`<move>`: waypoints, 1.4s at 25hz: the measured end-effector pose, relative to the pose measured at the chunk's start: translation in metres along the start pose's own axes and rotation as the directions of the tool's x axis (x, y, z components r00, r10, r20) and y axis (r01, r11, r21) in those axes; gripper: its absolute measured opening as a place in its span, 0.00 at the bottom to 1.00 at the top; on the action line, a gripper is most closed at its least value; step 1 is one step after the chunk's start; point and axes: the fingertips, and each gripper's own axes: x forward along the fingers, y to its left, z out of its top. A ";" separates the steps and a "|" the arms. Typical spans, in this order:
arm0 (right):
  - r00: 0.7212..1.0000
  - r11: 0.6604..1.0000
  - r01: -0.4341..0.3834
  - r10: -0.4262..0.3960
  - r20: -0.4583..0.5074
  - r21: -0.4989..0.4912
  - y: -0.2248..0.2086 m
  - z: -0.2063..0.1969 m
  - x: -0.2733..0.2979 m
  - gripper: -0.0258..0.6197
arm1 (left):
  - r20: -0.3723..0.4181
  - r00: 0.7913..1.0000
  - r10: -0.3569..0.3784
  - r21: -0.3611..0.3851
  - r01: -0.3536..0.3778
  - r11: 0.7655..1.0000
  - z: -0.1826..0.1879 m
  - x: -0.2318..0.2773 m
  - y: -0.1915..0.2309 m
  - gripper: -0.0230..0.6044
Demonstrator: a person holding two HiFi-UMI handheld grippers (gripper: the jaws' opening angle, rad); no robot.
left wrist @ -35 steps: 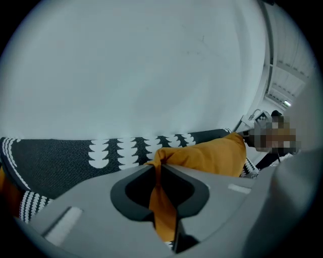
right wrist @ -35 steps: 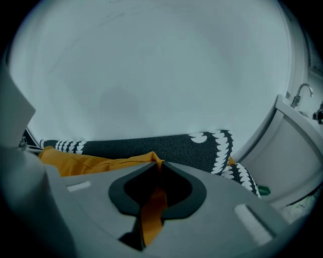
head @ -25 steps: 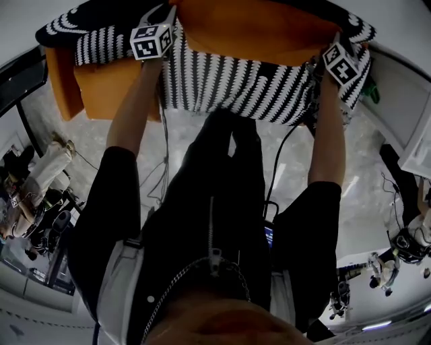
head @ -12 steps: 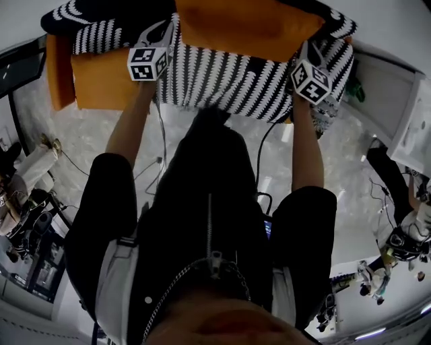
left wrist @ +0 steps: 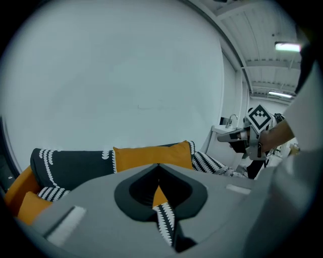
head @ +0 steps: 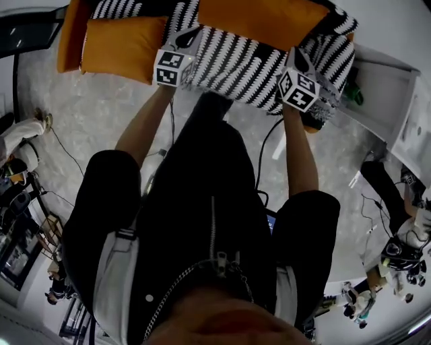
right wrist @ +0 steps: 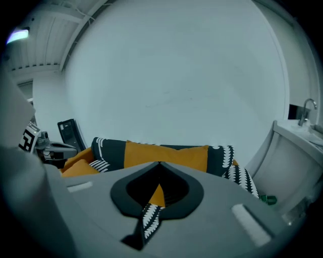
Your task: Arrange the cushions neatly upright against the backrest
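Head view shows an orange cushion above black-and-white zigzag fabric.

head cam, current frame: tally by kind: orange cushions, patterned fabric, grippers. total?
orange cushions: 2
black-and-white patterned fabric: 1, as far as the view shows
grippers: 2, left gripper and right gripper, both shut on the fabric
total: 5
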 end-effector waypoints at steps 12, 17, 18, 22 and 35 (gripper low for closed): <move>0.949 0.943 -0.314 0.310 -0.053 -0.112 0.150 -0.039 -0.053 0.04 | -0.017 0.994 0.108 -0.047 -0.108 0.993 -0.049 -0.131 -0.037 0.05; 0.904 0.890 -0.427 0.417 -0.093 -0.161 0.206 -0.043 -0.045 0.04 | -0.028 0.981 0.193 -0.081 -0.195 0.977 -0.069 -0.171 -0.009 0.05; 0.896 0.880 -0.444 0.433 -0.099 -0.166 0.219 -0.045 -0.043 0.04 | -0.030 0.977 0.211 -0.091 -0.213 0.973 -0.075 -0.179 -0.002 0.05; 0.855 0.834 -0.518 0.499 -0.141 -0.191 0.274 -0.060 -0.034 0.04 | -0.034 0.959 0.282 -0.132 -0.284 0.950 -0.098 -0.210 0.028 0.05; 0.741 0.670 -0.671 0.608 -0.283 -0.317 0.465 -0.115 -0.029 0.04 | -0.037 0.913 0.407 -0.223 -0.404 0.887 -0.160 -0.297 0.150 0.05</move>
